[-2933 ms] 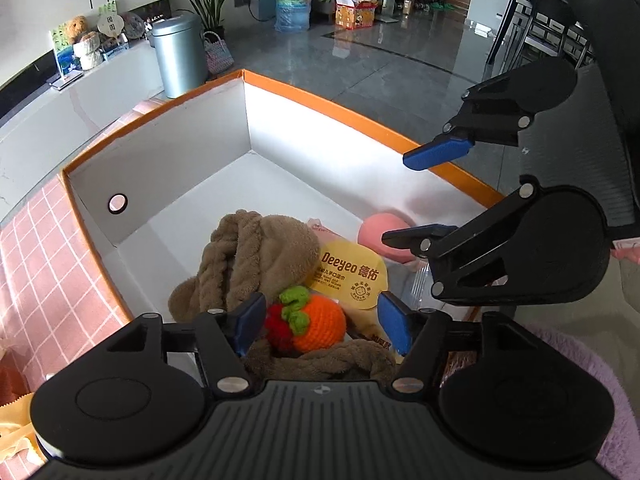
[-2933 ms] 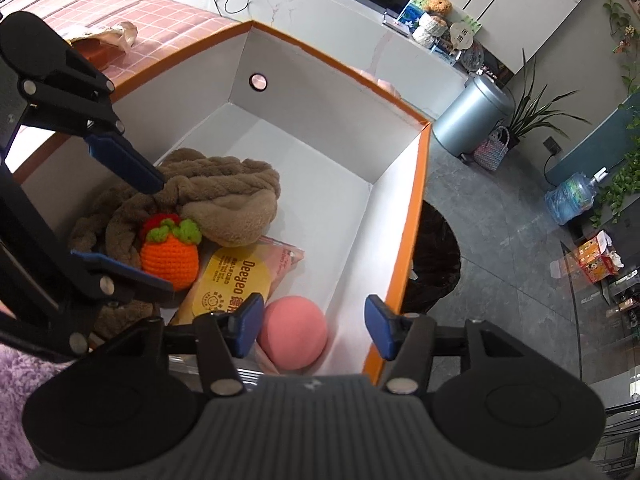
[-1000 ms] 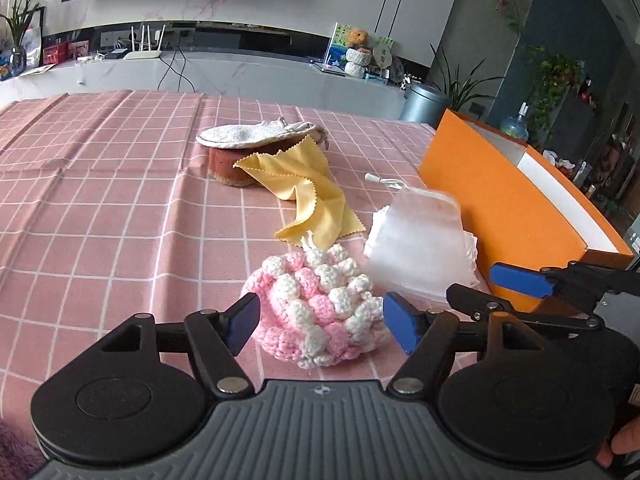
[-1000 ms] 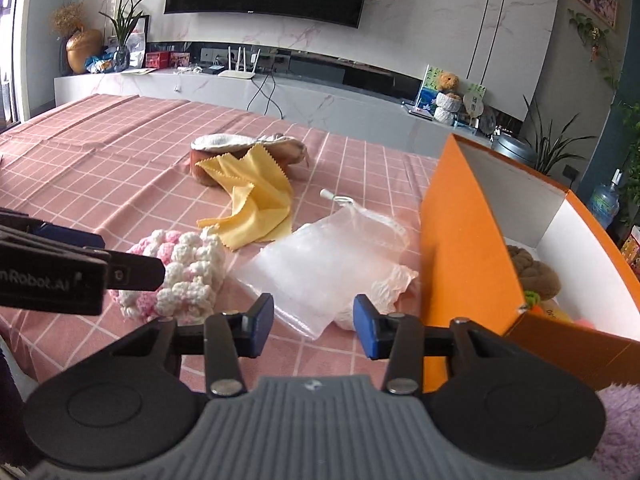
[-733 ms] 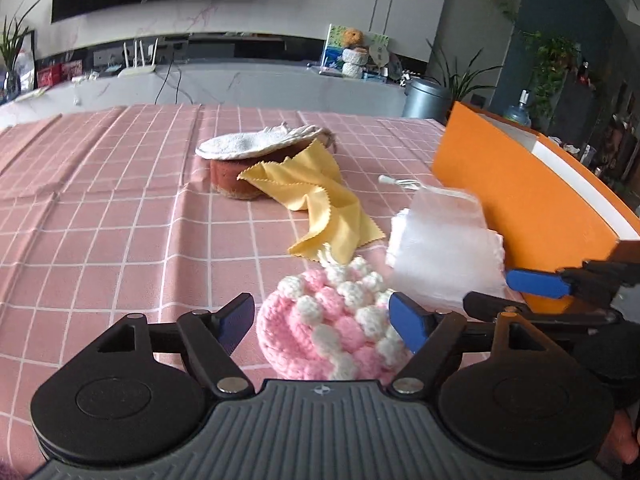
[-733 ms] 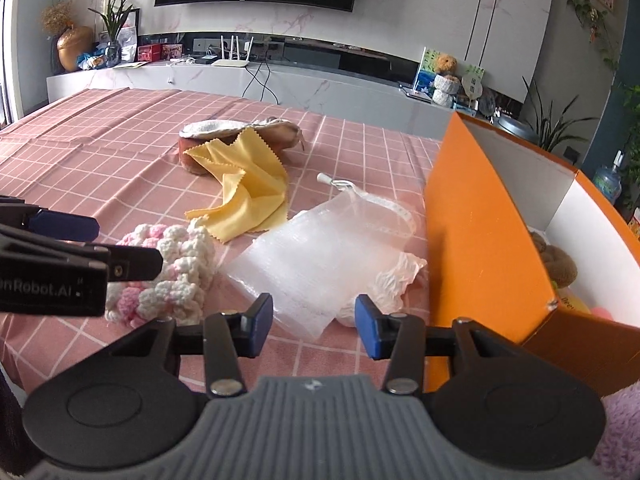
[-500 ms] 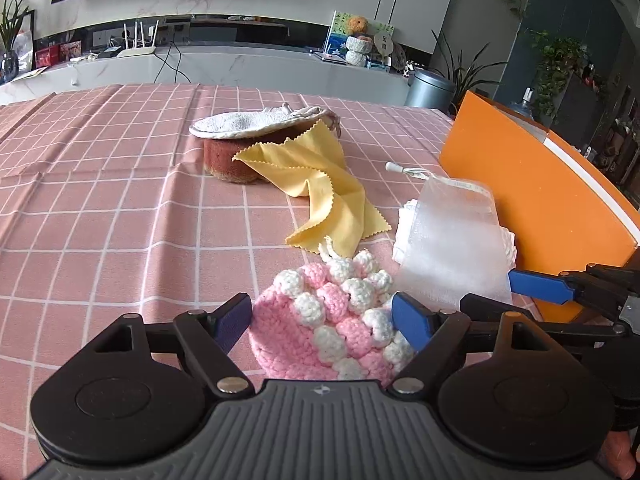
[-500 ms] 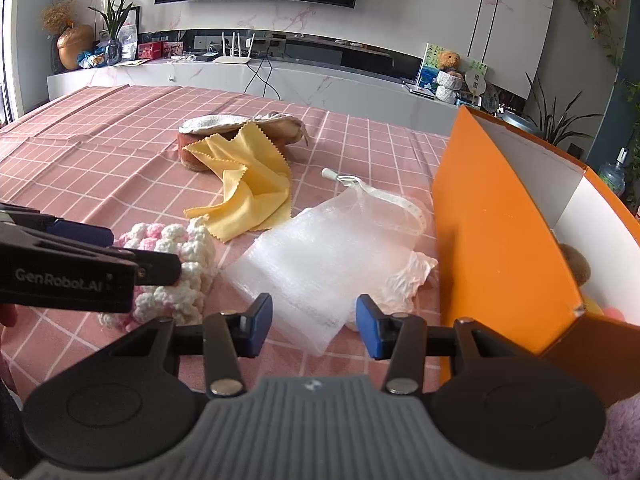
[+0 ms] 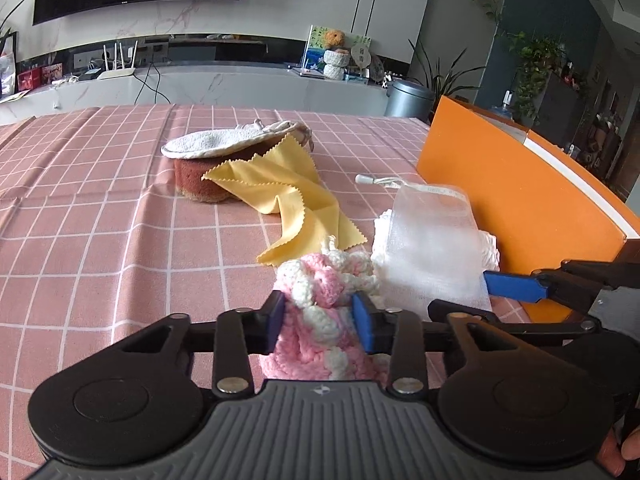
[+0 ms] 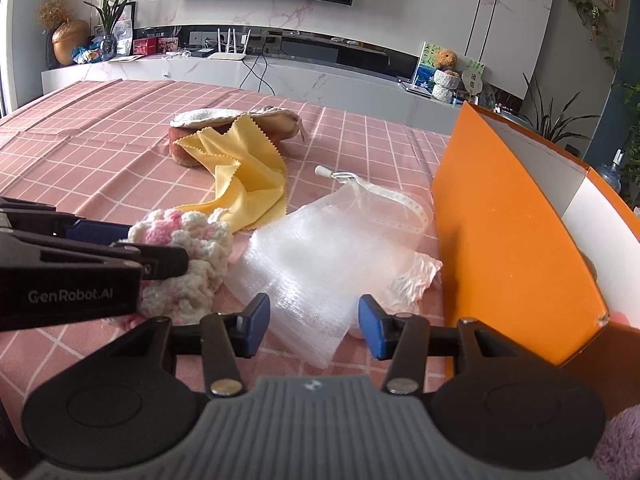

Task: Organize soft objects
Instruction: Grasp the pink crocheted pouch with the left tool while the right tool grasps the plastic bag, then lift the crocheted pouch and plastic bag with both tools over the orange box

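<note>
My left gripper (image 9: 319, 316) is shut on a pink and white crocheted pouch (image 9: 320, 284) that lies on the pink checked tablecloth; the pouch also shows in the right wrist view (image 10: 188, 252). My right gripper (image 10: 314, 326) is open and empty, over the near edge of a white mesh bag (image 10: 320, 256). The mesh bag (image 9: 428, 248) lies against the orange box (image 9: 512, 196). A yellow cloth (image 9: 284, 192) drapes off a brown sponge with a white pad on top (image 9: 212, 160).
The orange box (image 10: 508, 232) with white inner walls stands at the right, its near corner close to my right gripper. A purple fluffy item (image 10: 618, 444) sits at the bottom right edge. The tablecloth (image 9: 100, 216) stretches bare to the left and back.
My left gripper has shut on the pink and white pouch, bunching it between the fingers. My right gripper has stayed open and moved a little closer to the mesh bag.
</note>
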The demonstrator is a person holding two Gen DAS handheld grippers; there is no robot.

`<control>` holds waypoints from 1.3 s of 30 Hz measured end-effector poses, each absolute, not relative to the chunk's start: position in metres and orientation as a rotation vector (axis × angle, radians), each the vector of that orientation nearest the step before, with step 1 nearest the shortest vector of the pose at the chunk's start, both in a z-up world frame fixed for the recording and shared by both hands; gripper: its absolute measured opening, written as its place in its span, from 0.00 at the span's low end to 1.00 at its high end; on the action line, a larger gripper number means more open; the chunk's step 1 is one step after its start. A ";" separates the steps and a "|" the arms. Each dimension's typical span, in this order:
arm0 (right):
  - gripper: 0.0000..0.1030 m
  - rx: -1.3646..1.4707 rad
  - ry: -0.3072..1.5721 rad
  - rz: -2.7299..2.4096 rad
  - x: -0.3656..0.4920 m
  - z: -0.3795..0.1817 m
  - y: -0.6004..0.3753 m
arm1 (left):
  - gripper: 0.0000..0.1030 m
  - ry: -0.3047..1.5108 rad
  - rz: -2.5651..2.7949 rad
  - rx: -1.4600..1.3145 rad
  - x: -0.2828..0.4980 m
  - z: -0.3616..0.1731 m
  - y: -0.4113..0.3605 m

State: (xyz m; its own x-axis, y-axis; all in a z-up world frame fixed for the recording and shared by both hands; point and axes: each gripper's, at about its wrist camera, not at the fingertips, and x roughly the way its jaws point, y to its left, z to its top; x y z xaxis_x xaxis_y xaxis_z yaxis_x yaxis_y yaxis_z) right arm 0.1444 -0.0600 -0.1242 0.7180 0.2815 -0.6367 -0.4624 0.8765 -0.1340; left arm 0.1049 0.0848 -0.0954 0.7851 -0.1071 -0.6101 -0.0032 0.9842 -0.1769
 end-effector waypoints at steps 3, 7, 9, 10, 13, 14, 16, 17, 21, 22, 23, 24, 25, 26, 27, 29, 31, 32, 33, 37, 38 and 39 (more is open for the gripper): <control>0.20 -0.294 0.652 0.416 0.146 -0.126 -0.060 | 0.35 0.659 -0.053 -0.177 0.105 -0.094 0.085; 0.00 -0.307 0.645 0.415 0.146 -0.127 -0.060 | 0.35 0.658 -0.055 -0.174 0.106 -0.093 0.085; 0.00 -0.308 0.639 0.418 0.146 -0.126 -0.060 | 0.35 0.657 -0.052 -0.178 0.105 -0.093 0.086; 0.00 -0.306 0.641 0.429 0.146 -0.126 -0.059 | 0.35 0.654 -0.051 -0.180 0.105 -0.092 0.086; 0.00 -0.315 0.599 0.449 0.141 -0.122 -0.058 | 0.34 0.635 -0.048 -0.174 0.102 -0.087 0.086; 0.00 -0.317 0.577 0.455 0.138 -0.119 -0.058 | 0.34 0.627 -0.047 -0.172 0.101 -0.085 0.086; 0.00 -0.317 0.539 0.460 0.133 -0.114 -0.058 | 0.34 0.613 -0.045 -0.172 0.098 -0.081 0.086; 0.00 -0.316 0.525 0.458 0.132 -0.112 -0.059 | 0.34 0.607 -0.042 -0.171 0.097 -0.079 0.087; 0.00 -0.293 0.466 0.452 0.126 -0.099 -0.065 | 0.34 0.580 -0.039 -0.175 0.091 -0.069 0.087; 0.00 -0.287 0.451 0.451 0.125 -0.096 -0.066 | 0.34 0.572 -0.038 -0.171 0.090 -0.067 0.087; 0.00 -0.283 0.440 0.449 0.123 -0.093 -0.067 | 0.34 0.565 -0.037 -0.166 0.088 -0.064 0.086; 0.00 -0.279 0.427 0.448 0.121 -0.090 -0.069 | 0.34 0.558 -0.038 -0.164 0.087 -0.061 0.086; 0.00 -0.276 0.418 0.448 0.120 -0.087 -0.070 | 0.34 0.551 -0.037 -0.165 0.086 -0.058 0.086; 0.00 -0.272 0.408 0.450 0.118 -0.084 -0.072 | 0.34 0.544 -0.038 -0.166 0.085 -0.054 0.085; 0.00 -0.269 0.396 0.451 0.116 -0.081 -0.073 | 0.34 0.537 -0.039 -0.166 0.084 -0.051 0.085; 0.00 -0.261 0.368 0.449 0.111 -0.073 -0.076 | 0.34 0.522 -0.042 -0.162 0.082 -0.044 0.082; 0.00 -0.246 0.346 0.451 0.107 -0.065 -0.082 | 0.34 0.516 -0.047 -0.169 0.082 -0.037 0.080; 0.00 -0.241 0.337 0.449 0.106 -0.061 -0.085 | 0.34 0.510 -0.053 -0.174 0.081 -0.033 0.079; 0.00 -0.237 0.330 0.445 0.105 -0.058 -0.087 | 0.34 0.503 -0.060 -0.176 0.082 -0.029 0.078; 0.00 -0.214 0.307 0.434 0.100 -0.042 -0.101 | 0.34 0.477 -0.088 -0.168 0.086 -0.013 0.066; 0.00 -0.206 0.308 0.436 0.101 -0.038 -0.104 | 0.34 0.470 -0.096 -0.166 0.088 -0.009 0.063; 0.00 -0.195 0.308 0.438 0.101 -0.034 -0.110 | 0.34 0.463 -0.105 -0.165 0.091 -0.005 0.060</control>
